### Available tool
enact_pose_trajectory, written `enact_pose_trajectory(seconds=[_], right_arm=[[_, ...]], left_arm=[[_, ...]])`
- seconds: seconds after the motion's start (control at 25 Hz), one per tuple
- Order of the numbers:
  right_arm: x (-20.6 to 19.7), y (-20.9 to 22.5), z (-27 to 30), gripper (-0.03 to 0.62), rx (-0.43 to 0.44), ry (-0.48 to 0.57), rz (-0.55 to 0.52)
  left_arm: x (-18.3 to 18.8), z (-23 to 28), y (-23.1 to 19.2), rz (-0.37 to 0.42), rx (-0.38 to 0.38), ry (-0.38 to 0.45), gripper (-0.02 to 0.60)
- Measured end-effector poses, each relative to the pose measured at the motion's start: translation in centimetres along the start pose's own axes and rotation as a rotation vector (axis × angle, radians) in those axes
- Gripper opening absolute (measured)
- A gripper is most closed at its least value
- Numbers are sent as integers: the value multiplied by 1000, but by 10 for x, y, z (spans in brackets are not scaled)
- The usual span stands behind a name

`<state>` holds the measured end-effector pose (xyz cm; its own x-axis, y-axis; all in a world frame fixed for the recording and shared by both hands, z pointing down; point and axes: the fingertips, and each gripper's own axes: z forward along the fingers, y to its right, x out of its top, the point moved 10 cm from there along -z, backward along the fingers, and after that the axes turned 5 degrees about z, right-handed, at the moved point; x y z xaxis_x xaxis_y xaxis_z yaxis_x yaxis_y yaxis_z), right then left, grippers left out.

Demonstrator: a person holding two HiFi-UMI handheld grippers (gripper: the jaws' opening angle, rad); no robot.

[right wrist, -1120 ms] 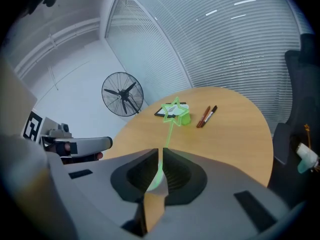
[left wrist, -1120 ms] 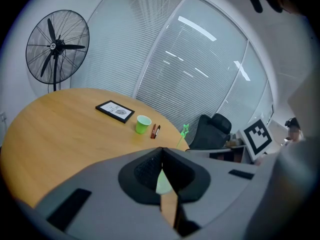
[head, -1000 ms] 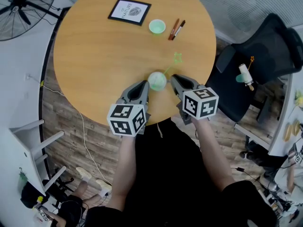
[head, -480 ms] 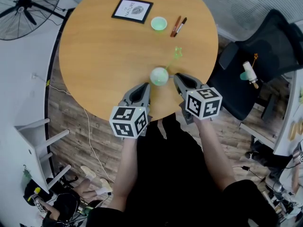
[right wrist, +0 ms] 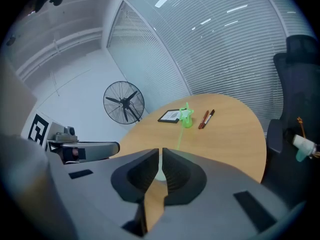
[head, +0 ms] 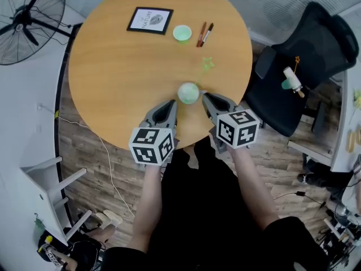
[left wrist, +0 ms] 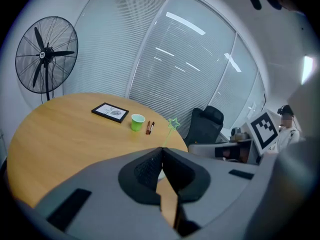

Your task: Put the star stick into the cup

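Clutter lay at the far side of the round table (head: 113,78): a framed picture (head: 150,20), a small green cup (head: 181,33) just beside it, and two pens (head: 204,34) side by side next to that cup. We saw none of these near the grippers, and nothing stood between the grippers and the near edge. Off the table, a fan (head: 28,13) stood on the floor to our left and a black office chair (head: 307,55) to our right (with some small thing on its seat that we could not identify).

Near the table's front edge stood a pale cup (head: 188,93), and the star stick (head: 207,64) stood in it, its lower end inside and its star leaning out toward the far right. The small green cup looked empty from above.

Our left gripper (head: 171,103) sat just left of the pale cup and our right gripper (head: 207,97) just right of it, neither touching it as far as we could tell. Each gripper's jaws were closed together at the tips and held nothing.
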<state>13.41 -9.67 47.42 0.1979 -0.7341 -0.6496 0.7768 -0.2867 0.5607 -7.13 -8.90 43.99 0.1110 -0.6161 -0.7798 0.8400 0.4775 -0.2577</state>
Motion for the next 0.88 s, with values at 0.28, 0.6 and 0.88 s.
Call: enact_pose_trajectory(seconds=[0.28,0.6,0.88], right_arm=[[-5,-35,-17,32,-56,77,-11],[-18,-68,-52,32,-141,181,-18],[-31,-95,-86,31,-207,263,-36]], left_arm=[[7,-27,-8,50,-62,33,-2],[13,-58,-9,114,-149,85,-2],[17,-78,3,164,-234,123,-2]])
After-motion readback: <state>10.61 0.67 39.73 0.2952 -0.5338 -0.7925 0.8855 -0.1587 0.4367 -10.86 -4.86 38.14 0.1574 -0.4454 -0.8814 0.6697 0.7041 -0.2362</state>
